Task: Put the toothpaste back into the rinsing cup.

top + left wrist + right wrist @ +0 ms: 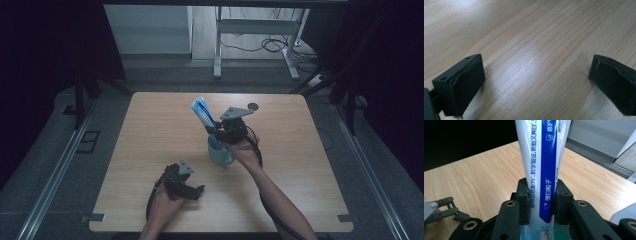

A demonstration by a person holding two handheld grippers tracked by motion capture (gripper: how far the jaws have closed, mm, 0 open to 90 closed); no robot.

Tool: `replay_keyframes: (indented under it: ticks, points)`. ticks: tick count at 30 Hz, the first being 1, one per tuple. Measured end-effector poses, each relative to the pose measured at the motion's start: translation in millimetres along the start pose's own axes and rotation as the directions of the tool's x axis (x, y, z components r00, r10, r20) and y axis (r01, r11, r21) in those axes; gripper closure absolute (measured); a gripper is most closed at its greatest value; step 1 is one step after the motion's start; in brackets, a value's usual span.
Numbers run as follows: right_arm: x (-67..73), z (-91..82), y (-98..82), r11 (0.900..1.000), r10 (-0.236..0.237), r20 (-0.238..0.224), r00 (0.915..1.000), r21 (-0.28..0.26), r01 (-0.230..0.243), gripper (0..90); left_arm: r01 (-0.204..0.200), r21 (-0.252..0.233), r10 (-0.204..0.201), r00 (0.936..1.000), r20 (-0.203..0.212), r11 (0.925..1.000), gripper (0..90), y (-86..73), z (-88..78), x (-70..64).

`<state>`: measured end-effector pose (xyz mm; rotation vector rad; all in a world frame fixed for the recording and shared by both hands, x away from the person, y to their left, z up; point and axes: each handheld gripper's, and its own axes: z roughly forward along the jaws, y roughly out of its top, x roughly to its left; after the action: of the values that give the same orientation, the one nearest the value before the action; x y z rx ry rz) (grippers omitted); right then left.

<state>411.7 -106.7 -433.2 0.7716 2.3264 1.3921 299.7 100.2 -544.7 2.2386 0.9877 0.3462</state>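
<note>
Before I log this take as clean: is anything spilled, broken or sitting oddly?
Nothing spilled or broken. The toothpaste tube leans out of the mug, but the right gripper is clamped on it. The left gripper is open over the table.

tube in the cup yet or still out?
Partly in. The tube leans with its lower end inside the cup, its top sticking out, clamped by the right hand-held gripper.

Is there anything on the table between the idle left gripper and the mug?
No. In the high view, only bare wooden table separates the left gripper from the mug.
</note>
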Motion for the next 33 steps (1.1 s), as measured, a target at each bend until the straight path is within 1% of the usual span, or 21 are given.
replay_keyframes:
  ticks: [7,19,22,26,29,33]
  points:
    - [2.0,6.1,-11.6,1.000,0.008,-0.006,0.9999,0.018,-0.008,69.7,0.004,0.000,-0.004,1.0000,0.001,1.0000,0.3,-0.1,0.0,-0.3]
    - [1.6,6.2,-19.2,1.000,0.030,-0.015,0.9994,0.006,-0.030,68.8,0.004,-0.002,-0.004,1.0000,0.001,1.0000,0.3,-0.1,0.1,-0.4]
    - [0.3,6.6,-20.5,0.999,0.036,-0.014,0.9992,0.008,-0.036,68.4,0.005,-0.002,-0.005,1.0000,0.001,1.0000,0.3,-0.1,0.1,-0.4]
    - [-3.1,7.2,-25.1,0.999,0.047,-0.002,0.9989,0.023,-0.047,67.8,0.004,-0.002,-0.004,1.0000,0.001,1.0000,0.3,-0.1,0.1,-0.3]
    - [-6.1,6.5,-29.0,0.997,0.069,-0.009,0.9976,0.018,-0.069,67.8,0.004,-0.002,-0.004,1.0000,0.001,1.0000,0.3,-0.1,0.1,-0.3]
    - [-5.7,6.4,-29.3,0.998,0.061,-0.012,0.9981,0.025,-0.061,67.4,0.004,-0.002,-0.004,1.0000,0.001,1.0000,0.3,-0.1,0.1,-0.3]
